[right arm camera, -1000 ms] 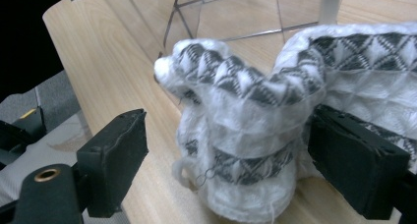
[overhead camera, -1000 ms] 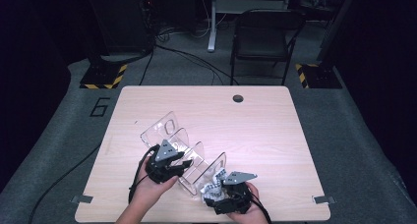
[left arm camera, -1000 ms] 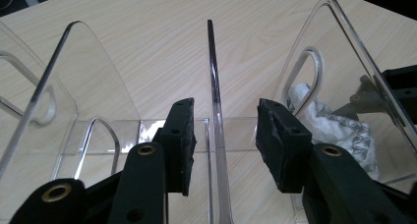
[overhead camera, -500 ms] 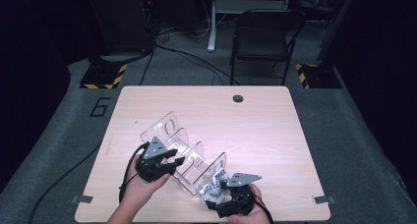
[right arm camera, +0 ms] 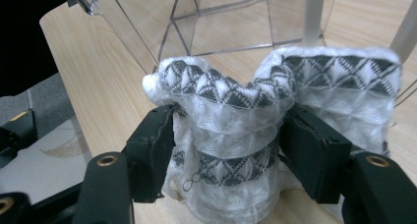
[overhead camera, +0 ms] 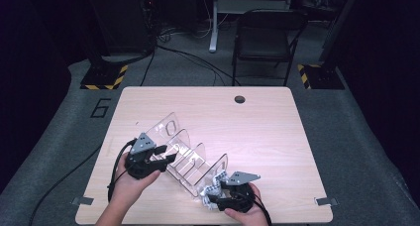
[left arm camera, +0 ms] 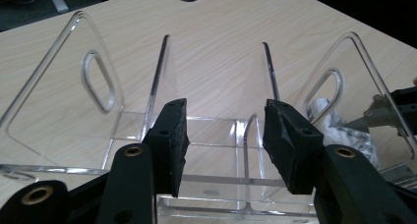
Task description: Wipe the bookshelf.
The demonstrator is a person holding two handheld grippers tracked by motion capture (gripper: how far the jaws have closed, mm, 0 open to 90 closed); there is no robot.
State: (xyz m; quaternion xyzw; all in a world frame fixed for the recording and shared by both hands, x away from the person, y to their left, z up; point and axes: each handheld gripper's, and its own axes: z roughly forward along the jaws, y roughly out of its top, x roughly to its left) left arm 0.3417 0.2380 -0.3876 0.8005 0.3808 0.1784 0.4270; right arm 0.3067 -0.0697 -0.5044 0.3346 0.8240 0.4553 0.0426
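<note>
From the high view, a clear acrylic rack (overhead camera: 190,156) with upright dividers lies slantwise on the pale wood-grain desk (overhead camera: 267,132). The left claw (overhead camera: 166,156) sits at its near-left side and the right claw (overhead camera: 213,194) at its near end, against a bundle of patterned cloth (overhead camera: 212,186) at the desk's front edge.

The left gripper view shows what that view cannot. The rack's (left arm camera: 216,130) end panels are rounded triangles, each with an oval handle slot, and two thin dividers stand between them on a flat, glossy base. The left claw (left arm camera: 223,140) has just been opening. Its black, matte pads (left arm camera: 172,135) stand apart in front of the rack with nothing between them, and the cloth (left arm camera: 339,130) shows dimly through the far panel.

The right gripper view gives the cloth's (right arm camera: 236,135) texture: soft, fuzzy white knit with bands of grey-and-white triangles, bunched into two humps. The right claw (right arm camera: 231,150) has just been closing, and its pads (right arm camera: 310,150) press the fabric from both sides. The bundle rests on the desk (right arm camera: 108,101) just beside the rack's (right arm camera: 221,22) transparent base.
</note>
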